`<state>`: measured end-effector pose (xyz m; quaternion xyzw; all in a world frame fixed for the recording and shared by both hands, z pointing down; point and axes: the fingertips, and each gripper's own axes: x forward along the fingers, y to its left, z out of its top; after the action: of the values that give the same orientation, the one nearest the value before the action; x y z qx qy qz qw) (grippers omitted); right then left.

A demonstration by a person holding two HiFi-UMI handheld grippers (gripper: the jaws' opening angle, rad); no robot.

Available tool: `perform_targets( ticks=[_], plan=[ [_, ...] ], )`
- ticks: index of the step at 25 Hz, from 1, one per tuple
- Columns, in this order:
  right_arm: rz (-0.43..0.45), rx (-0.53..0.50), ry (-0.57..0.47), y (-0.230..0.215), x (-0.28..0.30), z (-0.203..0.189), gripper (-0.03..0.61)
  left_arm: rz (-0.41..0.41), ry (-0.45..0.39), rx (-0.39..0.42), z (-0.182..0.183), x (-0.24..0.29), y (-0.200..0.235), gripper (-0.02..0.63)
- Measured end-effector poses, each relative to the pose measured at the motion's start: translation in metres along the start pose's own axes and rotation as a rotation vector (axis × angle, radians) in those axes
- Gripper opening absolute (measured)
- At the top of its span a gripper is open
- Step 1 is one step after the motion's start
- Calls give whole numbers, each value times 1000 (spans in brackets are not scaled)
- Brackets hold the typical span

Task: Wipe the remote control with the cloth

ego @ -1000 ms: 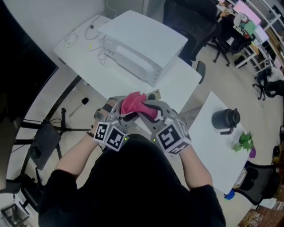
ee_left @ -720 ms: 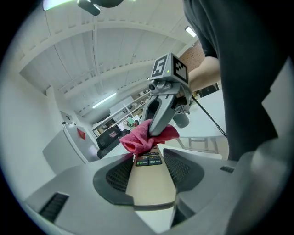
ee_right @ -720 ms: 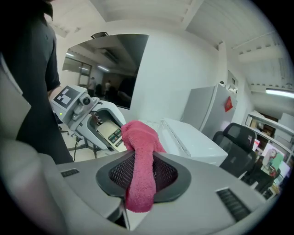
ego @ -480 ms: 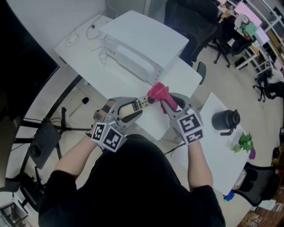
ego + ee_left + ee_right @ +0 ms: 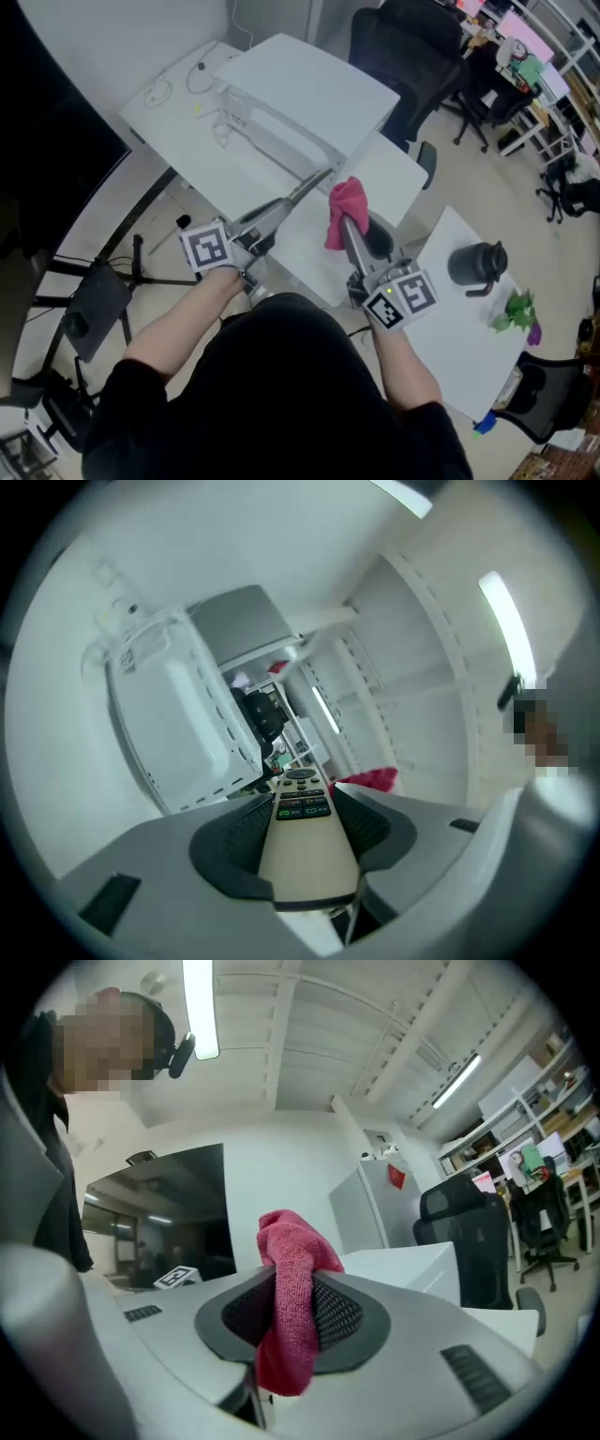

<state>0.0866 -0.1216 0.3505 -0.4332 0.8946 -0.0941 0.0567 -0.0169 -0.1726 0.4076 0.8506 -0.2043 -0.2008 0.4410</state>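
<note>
My left gripper [image 5: 267, 223] is shut on a beige remote control [image 5: 305, 186], which sticks out up and to the right over the white table [image 5: 384, 173]. Seen along the left jaws, the remote control [image 5: 302, 832] lies between the two pads with its buttons at the far end. My right gripper [image 5: 352, 234] is shut on a pink cloth [image 5: 345, 208], held upright a short way right of the remote and apart from it. The right gripper view has that cloth [image 5: 292, 1302] bunched between the pads and hanging down in front.
A large white box-shaped appliance [image 5: 295, 98] sits at the back of the table with cables [image 5: 173, 84] to its left. A second white table [image 5: 450, 309] at right carries a dark kettle [image 5: 476, 258] and a small plant [image 5: 516, 305]. Office chairs [image 5: 412, 47] stand behind.
The two grippers have moved apart. The cloth was pressed on the remote, slid toward its far end, and is now lifted off to the right. My left gripper has turned, pointing the remote up and away.
</note>
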Motion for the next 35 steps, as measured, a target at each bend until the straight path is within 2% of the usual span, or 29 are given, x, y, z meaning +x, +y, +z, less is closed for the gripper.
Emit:
perform_targets(
  ticks=[1,3,7,11,20,27,30,35],
  plan=[
    [30,-8,26,13,7,-9,97,-40,-44,-113,4,2,-2,206],
    [94,-24,86,37,18,-27,97,-107,-112,-248,10,4,-5,207],
    [190,-79,173,68,29,-56,97,-191,-165,-332,14,5,-11,207],
    [175,-104,158,63,34,-53,97,-242,-135,-357,6,5,-22,207],
    [25,-94,54,2,33,-15,97,-308,11,-361,-24,3,-38,207],
    [-32,-78,-12,-19,25,8,97,-314,21,-370,-30,3,-39,206],
    [7,-87,-31,-1,16,12,97,-303,-33,-369,-17,3,-34,206],
    [171,-146,36,56,17,-19,97,-279,-129,-353,16,1,-22,206]
  ],
)
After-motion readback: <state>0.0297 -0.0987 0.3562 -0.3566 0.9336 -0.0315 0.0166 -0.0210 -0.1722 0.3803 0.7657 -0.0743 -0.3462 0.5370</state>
